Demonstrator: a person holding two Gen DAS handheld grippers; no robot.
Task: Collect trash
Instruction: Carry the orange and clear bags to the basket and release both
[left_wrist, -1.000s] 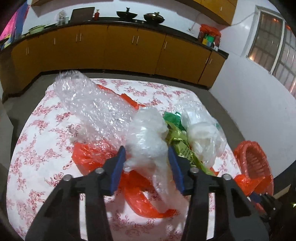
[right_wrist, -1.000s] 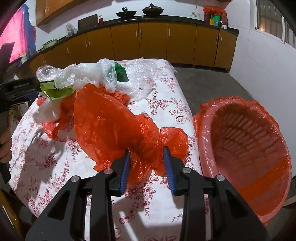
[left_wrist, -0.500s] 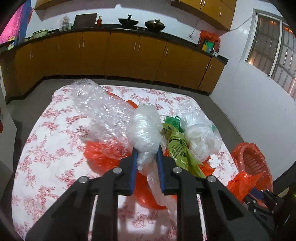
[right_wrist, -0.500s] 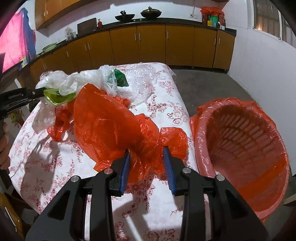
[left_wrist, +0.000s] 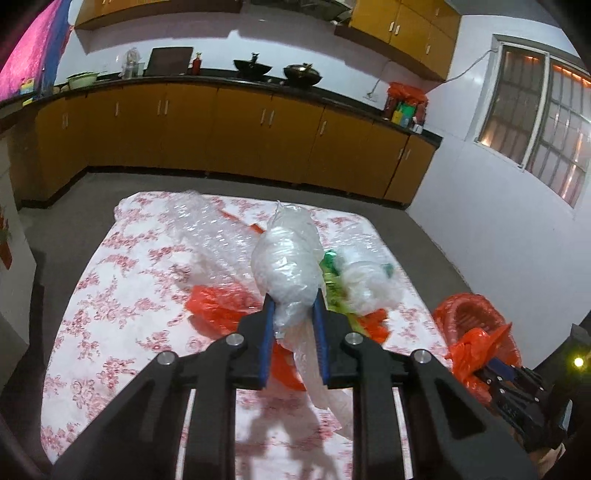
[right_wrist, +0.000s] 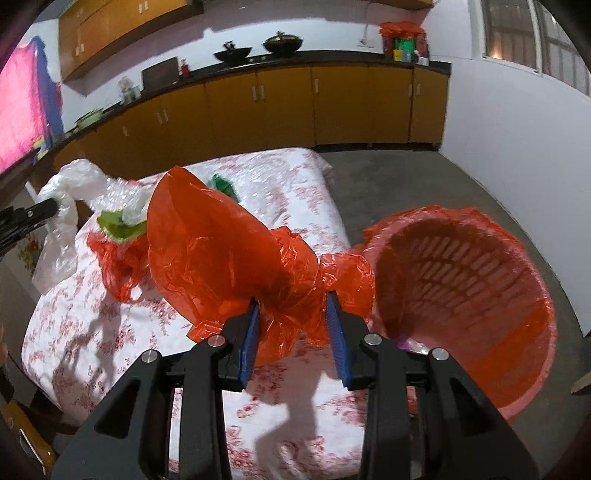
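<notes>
My left gripper (left_wrist: 293, 304) is shut on a clear crumpled plastic bag (left_wrist: 286, 264), lifted above the flowered table (left_wrist: 110, 295); it also shows at the left of the right wrist view as the clear bag (right_wrist: 70, 192). Under it lie bubble wrap (left_wrist: 210, 236), a green wrapper (left_wrist: 334, 291), another whitish bag (left_wrist: 369, 284) and orange plastic (left_wrist: 218, 306). My right gripper (right_wrist: 293, 310) is shut on an orange plastic bag (right_wrist: 221, 251), held above the table's right edge. An orange slotted basket (right_wrist: 461, 288) lined with orange plastic stands on the floor to its right.
Yellow-brown cabinets (left_wrist: 221, 129) under a dark counter with pots run along the far wall. Grey floor (right_wrist: 424, 177) lies between table and cabinets. A white wall with a window (left_wrist: 535, 110) is on the right. My right gripper (left_wrist: 495, 369) shows low right in the left wrist view.
My left gripper closed on the clear bag and lifted it up off the pile. My right gripper rose a little with the orange bag still in it.
</notes>
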